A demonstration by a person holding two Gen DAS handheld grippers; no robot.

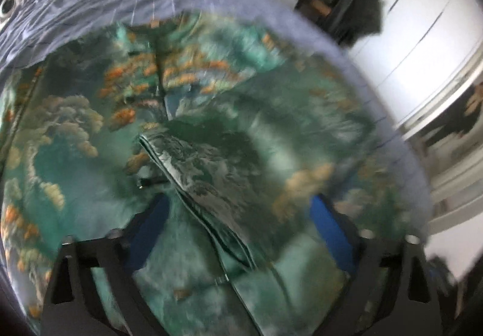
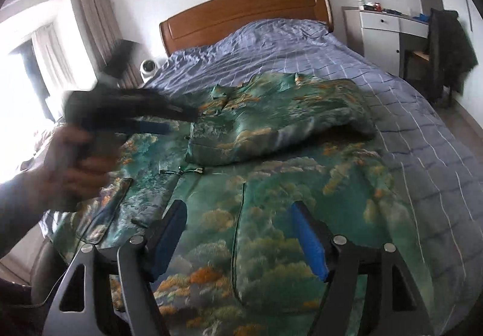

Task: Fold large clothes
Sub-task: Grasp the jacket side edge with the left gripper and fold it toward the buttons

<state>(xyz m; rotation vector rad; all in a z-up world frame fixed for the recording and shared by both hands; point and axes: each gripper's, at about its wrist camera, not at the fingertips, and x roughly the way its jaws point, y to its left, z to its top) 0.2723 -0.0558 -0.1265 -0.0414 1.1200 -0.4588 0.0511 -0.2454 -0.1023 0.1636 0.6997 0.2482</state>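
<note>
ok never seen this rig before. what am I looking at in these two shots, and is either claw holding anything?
There is no robot here. A person holds a two-finger claw in each hand, and each claw carries a fisheye camera looking out along its fingers, so the black arms and blue pads at the bottom of each picture belong to that picture's own claw.

One picture is from the left claw, tilted down close over the cloth and blurred. The other is from the right claw, looking up the bed toward the wooden headboard; it also shows the left claw, blurred, in the person's hand.

On the blue checked bed cover lies a large green garment printed with clouds and orange trees, its far part already folded over.

Both claws stand open over the garment and hold nothing.
</note>
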